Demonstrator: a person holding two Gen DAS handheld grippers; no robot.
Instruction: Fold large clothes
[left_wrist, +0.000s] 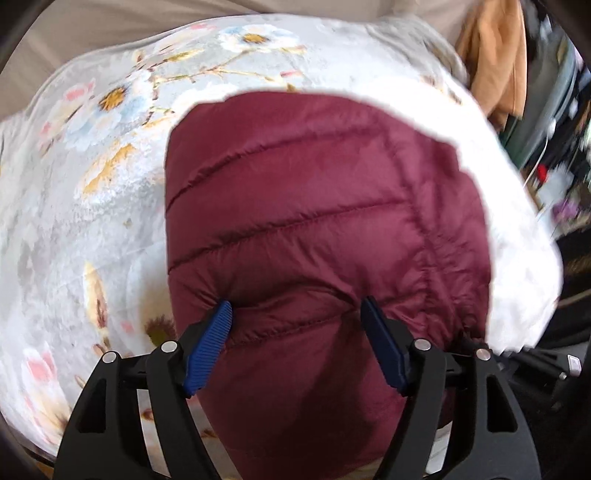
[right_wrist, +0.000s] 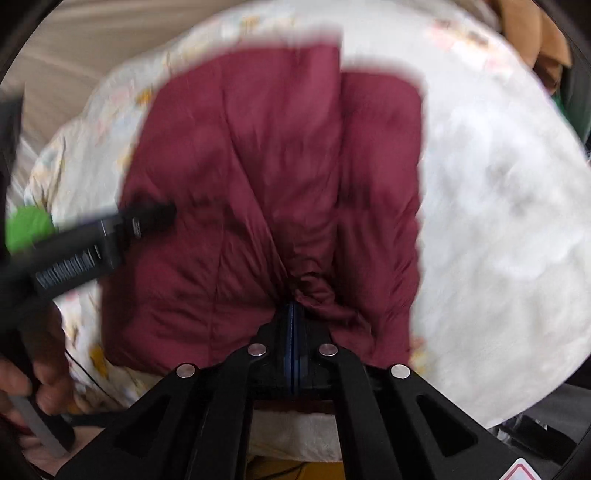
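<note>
A maroon quilted puffer jacket (left_wrist: 314, 206) lies on a floral blanket (left_wrist: 92, 192). In the left wrist view my left gripper (left_wrist: 295, 314) stands wide open over the jacket's near end. A puffy panel bulges between its blue pads (left_wrist: 214, 332), which rest against the fabric without pinching it. In the blurred right wrist view my right gripper (right_wrist: 293, 306) is shut on a bunched pinch of the jacket (right_wrist: 258, 166) at its near edge, with creases running out from the grip. The left gripper (right_wrist: 110, 229) reaches in from the left over the jacket, held by a hand (right_wrist: 40, 373).
The blanket (right_wrist: 498, 221) drops off at the right and near edges. An orange-brown garment (left_wrist: 495, 74) hangs at the back right, with dark clutter (left_wrist: 561, 166) beside it. A beige surface (left_wrist: 74, 40) runs behind the blanket. A green object (right_wrist: 27, 227) shows at the left.
</note>
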